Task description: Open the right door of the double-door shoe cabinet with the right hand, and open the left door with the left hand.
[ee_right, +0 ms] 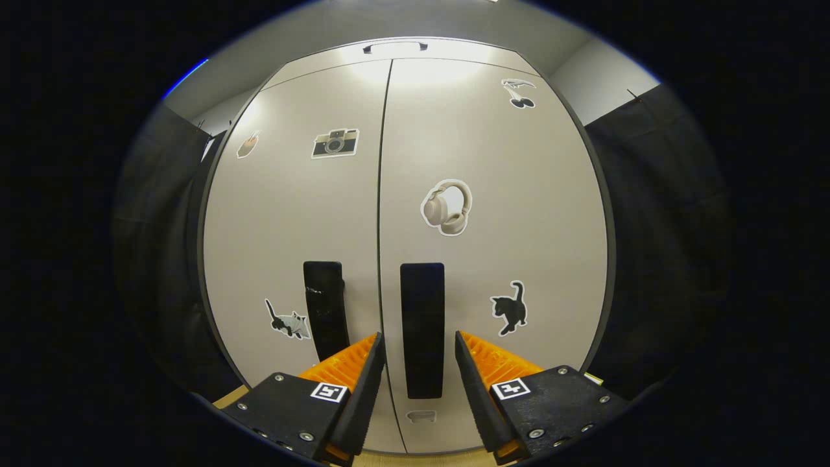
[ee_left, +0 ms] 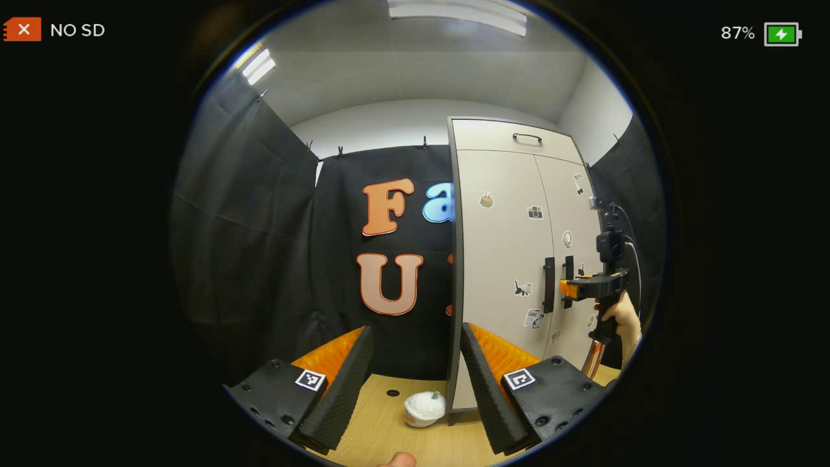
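- The booth is hung with black cloth on every side, a pale ceiling with strip lights above and a light wooden floor [ee_left: 382, 428] below; on that floor, at about six o'clock in the left gripper view, lies a small white rounded thing [ee_left: 424, 408] that I cannot identify.
- The shoe cabinet [ee_left: 502, 194] stands at about three o'clock in the left gripper view, tall and pale grey, dotted with stickers, both doors flat and closed as far as I can see.
- In the right gripper view the right door [ee_right: 506, 214] takes up the middle and the three o'clock side, the left door [ee_right: 292, 207] the nine o'clock side, with the seam running straight between them.
- Each door carries a dark upright handle: the right handle [ee_right: 422, 324] just past the seam, the left handle [ee_right: 323, 311] just beside it on the other side.
- The right gripper [ee_right: 418, 360] is up at the right handle, jaws wide apart, a finger on either side of the bar and nothing gripped yet; whether the pads touch it I cannot tell.
- The left gripper [ee_left: 416, 370] hangs well back from the cabinet, jaws wide open and empty, looking past the cabinet's near edge.
- I judge the first step is in hand: taking the right handle.
- The next move calls for closing the jaws squarely on that bar, then pulling out along the door's swing; the left gripper must then come round to its own handle.
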Available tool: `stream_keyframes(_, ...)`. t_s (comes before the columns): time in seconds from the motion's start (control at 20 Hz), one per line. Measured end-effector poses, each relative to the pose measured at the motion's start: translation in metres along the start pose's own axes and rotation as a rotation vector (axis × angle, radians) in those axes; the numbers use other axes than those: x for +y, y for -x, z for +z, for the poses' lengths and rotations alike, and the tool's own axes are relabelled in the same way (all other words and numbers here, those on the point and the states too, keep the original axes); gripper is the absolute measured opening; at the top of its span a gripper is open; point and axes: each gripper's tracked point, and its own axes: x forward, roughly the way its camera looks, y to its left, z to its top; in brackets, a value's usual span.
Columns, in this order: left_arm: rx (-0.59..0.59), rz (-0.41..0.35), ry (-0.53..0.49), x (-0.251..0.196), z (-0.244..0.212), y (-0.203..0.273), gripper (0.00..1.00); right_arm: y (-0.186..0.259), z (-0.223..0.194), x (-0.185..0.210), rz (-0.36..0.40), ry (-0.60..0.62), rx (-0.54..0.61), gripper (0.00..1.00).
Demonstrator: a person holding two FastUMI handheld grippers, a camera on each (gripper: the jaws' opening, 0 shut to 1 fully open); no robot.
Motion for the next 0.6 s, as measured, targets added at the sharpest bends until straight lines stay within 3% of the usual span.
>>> stream_keyframes(0.45, 0.022, 0.008, 0.007, 0.007, -0.008, -0.001, 0.81, -0.013, -0.002, -0.007, -0.026, -0.049, 0.011, 0.36)
stream_keyframes(0.6, 0.028, 0.021, 0.001, 0.010, -0.009, 0.000, 0.81, -0.012, -0.002, -0.007, -0.031, -0.029, 0.008, 0.34)
